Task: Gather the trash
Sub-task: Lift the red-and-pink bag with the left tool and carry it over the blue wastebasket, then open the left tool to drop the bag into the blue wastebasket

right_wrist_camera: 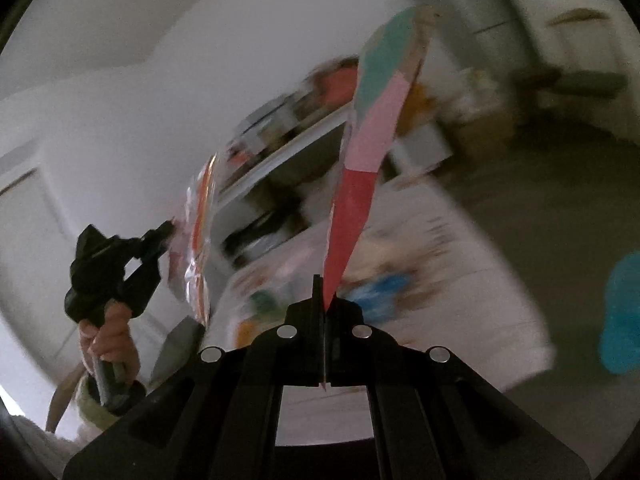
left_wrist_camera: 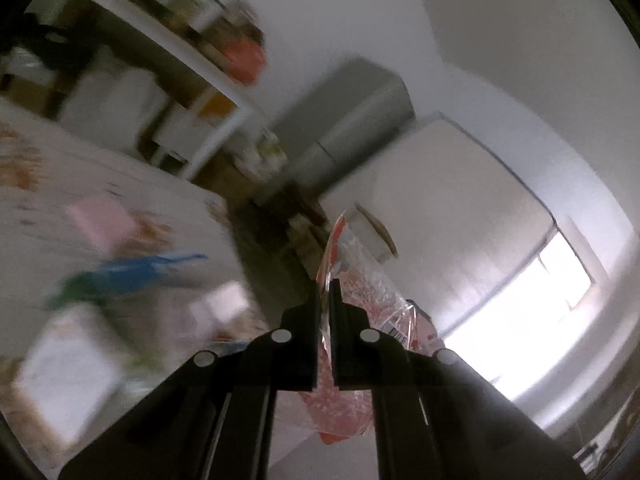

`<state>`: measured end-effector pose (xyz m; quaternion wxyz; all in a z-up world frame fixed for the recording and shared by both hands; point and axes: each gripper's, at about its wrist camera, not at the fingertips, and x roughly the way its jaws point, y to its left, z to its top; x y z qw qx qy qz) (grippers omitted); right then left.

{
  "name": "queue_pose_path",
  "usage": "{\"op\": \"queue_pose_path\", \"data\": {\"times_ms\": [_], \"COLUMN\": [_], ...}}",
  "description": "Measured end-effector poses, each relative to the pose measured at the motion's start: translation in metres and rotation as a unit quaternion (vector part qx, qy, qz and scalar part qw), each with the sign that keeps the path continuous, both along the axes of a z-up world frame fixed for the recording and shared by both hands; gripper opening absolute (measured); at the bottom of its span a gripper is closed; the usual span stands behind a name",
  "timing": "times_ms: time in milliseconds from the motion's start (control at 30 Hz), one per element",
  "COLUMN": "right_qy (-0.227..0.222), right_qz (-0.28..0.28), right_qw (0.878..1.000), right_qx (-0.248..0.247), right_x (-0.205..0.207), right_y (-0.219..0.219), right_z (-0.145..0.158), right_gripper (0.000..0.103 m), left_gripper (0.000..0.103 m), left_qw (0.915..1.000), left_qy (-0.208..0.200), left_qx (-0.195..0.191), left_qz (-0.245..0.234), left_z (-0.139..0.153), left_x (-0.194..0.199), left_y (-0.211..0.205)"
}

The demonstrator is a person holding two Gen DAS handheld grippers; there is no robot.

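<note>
While both views are motion-blurred, grips read fine. Left gripper (left_wrist_camera: 327, 292): jaws nearly closed, pinching a clear crinkled plastic wrapper with red print and a barcode label (left_wrist_camera: 360, 300), which sticks up past the tips and hangs below them. Right gripper (right_wrist_camera: 323, 292): jaws fully closed on the red tip of a flat paper strip in red, pink and teal blocks (right_wrist_camera: 372, 136), standing up and leaning right.

Only the right wrist view shows the other tool from outside, at left, a hand (right_wrist_camera: 110, 334) on its handle and the wrapper dangling at its tip. It also shows a bright blue rounded object (right_wrist_camera: 622, 316) on the grey floor at right.

Only the left wrist view shows the bright window (left_wrist_camera: 532, 300) and grey cabinet (left_wrist_camera: 352, 120).

Common to both: white table (right_wrist_camera: 460, 248) with blurred blue and green clutter, and white shelving (left_wrist_camera: 224, 92) behind. Nothing blocks either grip.
</note>
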<state>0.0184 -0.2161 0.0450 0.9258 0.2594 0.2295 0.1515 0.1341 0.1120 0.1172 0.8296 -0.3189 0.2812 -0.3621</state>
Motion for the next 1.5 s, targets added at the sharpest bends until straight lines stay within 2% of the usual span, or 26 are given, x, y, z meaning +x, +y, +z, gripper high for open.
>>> {"op": "queue_pose_path", "data": {"times_ms": [167, 267, 367, 467, 533, 633, 667, 800, 933, 1000, 1067, 1100, 1133, 1167, 1200, 1333, 1400, 1500], "right_qy": [0.024, 0.049, 0.083, 0.117, 0.138, 0.175, 0.188, 0.225, 0.245, 0.259, 0.276, 0.288, 0.301, 0.308, 0.309, 0.305, 0.302, 0.294], "right_qz": [-0.121, -0.188, -0.239, -0.278, -0.294, -0.314, -0.319, -0.334, -0.350, -0.353, -0.359, -0.355, -0.356, -0.358, -0.361, -0.370, -0.370, -0.371], "right_qw": [0.992, 0.981, 0.967, 0.953, 0.946, 0.933, 0.929, 0.915, 0.904, 0.899, 0.892, 0.889, 0.884, 0.881, 0.880, 0.877, 0.878, 0.881], "right_qx": [0.007, 0.007, 0.009, 0.012, 0.013, 0.017, 0.016, 0.010, -0.012, -0.020, -0.021, -0.021, -0.022, -0.023, -0.025, -0.011, -0.011, -0.008], "right_x": [-0.028, -0.041, -0.050, -0.052, -0.054, -0.047, -0.044, -0.037, -0.014, 0.001, 0.015, 0.020, 0.025, 0.027, 0.027, 0.017, 0.018, 0.009], "right_y": [-0.093, -0.137, -0.171, -0.205, -0.217, -0.243, -0.252, -0.281, -0.304, -0.312, -0.319, -0.323, -0.324, -0.325, -0.327, -0.320, -0.317, -0.317], "right_z": [-0.012, -0.027, -0.046, -0.068, -0.080, -0.102, -0.111, -0.134, -0.146, -0.157, -0.168, -0.174, -0.177, -0.181, -0.182, -0.176, -0.166, -0.176], "right_gripper": [0.000, 0.000, 0.000, 0.000, 0.000, 0.000, 0.000, 0.000, 0.000, 0.004, 0.010, 0.026, 0.040, 0.043, 0.043, 0.045, 0.045, 0.046], "left_gripper": [0.004, 0.004, 0.004, 0.004, 0.004, 0.004, 0.004, 0.004, 0.005, 0.007, 0.021, 0.027, 0.041, 0.048, 0.053, 0.061, 0.062, 0.064], "left_qw": [0.9958, 0.9880, 0.9793, 0.9638, 0.9552, 0.9378, 0.9343, 0.9115, 0.9018, 0.9021, 0.8975, 0.8944, 0.8919, 0.8887, 0.8882, 0.8872, 0.8871, 0.8900], "left_qy": [0.009, 0.025, 0.047, 0.079, 0.088, 0.093, 0.093, 0.093, 0.095, 0.083, 0.079, 0.085, 0.092, 0.101, 0.106, 0.102, 0.097, 0.079], "left_qx": [0.040, 0.082, 0.126, 0.184, 0.218, 0.274, 0.283, 0.341, 0.360, 0.363, 0.377, 0.385, 0.391, 0.399, 0.400, 0.403, 0.406, 0.400], "left_qz": [-0.082, -0.128, -0.152, -0.176, -0.180, -0.192, -0.196, -0.211, -0.219, -0.218, -0.215, -0.212, -0.208, -0.202, -0.199, -0.199, -0.197, -0.204], "left_z": [0.000, -0.010, -0.027, -0.056, -0.074, -0.108, -0.116, -0.165, -0.199, -0.208, -0.216, -0.221, -0.224, -0.226, -0.228, -0.218, -0.212, -0.193], "left_x": [0.038, 0.059, 0.074, 0.091, 0.095, 0.100, 0.101, 0.101, 0.102, 0.101, 0.103, 0.104, 0.103, 0.104, 0.106, 0.099, 0.098, 0.089], "left_y": [-0.128, -0.218, -0.284, -0.360, -0.395, -0.458, -0.470, -0.533, -0.573, -0.588, -0.598, -0.601, -0.603, -0.603, -0.603, -0.589, -0.588, -0.574]}}
